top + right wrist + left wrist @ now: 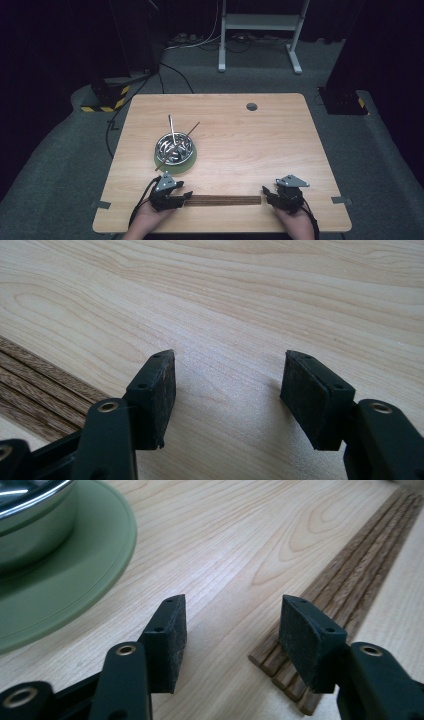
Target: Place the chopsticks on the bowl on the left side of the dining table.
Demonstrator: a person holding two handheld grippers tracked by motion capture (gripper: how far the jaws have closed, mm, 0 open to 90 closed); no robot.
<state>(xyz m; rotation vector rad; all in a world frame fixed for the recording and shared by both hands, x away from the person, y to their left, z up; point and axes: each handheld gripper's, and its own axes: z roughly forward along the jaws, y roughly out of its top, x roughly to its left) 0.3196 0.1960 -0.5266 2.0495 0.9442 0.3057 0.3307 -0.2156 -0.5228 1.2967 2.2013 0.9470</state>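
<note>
From my station I see the wooden table carrying all items. On its near edge lies a row of dark wooden chopsticks, laid side by side and flat, running between the two grippers. Left of centre stands a steel bowl on a green plate; a metal stick and a wooden stick lean out of the bowl. The left gripper rests at the left end of the chopsticks, jaws standing well apart and holding nothing; one pad sits just above the stick ends, the other over bare table. The right gripper rests near the right end, jaws likewise wide and empty, with the chopsticks off to one side of its jaws.
</note>
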